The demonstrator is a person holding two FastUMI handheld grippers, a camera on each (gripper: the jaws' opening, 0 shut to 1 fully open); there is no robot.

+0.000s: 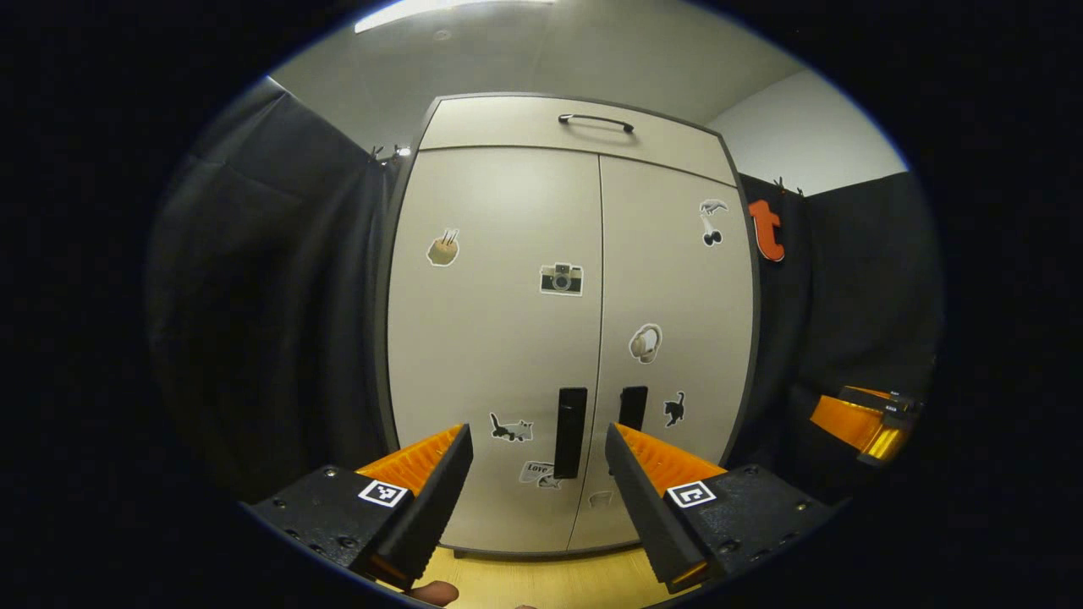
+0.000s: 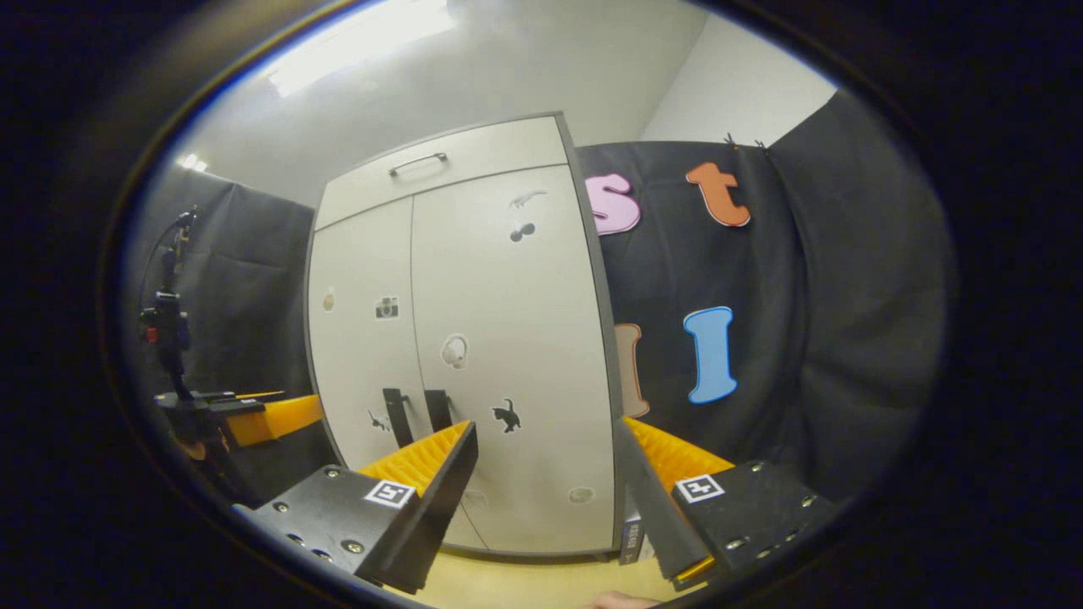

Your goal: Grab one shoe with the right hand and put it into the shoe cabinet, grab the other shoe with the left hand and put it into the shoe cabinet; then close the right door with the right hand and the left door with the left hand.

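The pale shoe cabinet [image 1: 508,338] stands straight ahead in the left gripper view with both doors shut; two dark handles [image 1: 571,431] flank the centre seam. My left gripper [image 1: 538,444] is open a short way in front of those handles, holding nothing. In the right gripper view the cabinet [image 2: 508,338] sits left of centre, its doors shut. My right gripper [image 2: 546,440] is open before the cabinet's right edge, with nothing between its fingers. The right gripper [image 1: 863,423] shows at the far right of the left gripper view, and the left gripper [image 2: 245,419] at the left of the right gripper view.
A drawer with a bar handle [image 1: 595,121] tops the cabinet. Stickers dot both doors. Black cloth walls [image 1: 271,296] close in on both sides. A wooden floor [image 1: 541,579] runs under the cabinet. A dark stand with cables [image 2: 169,330] rises at the left of the right gripper view.
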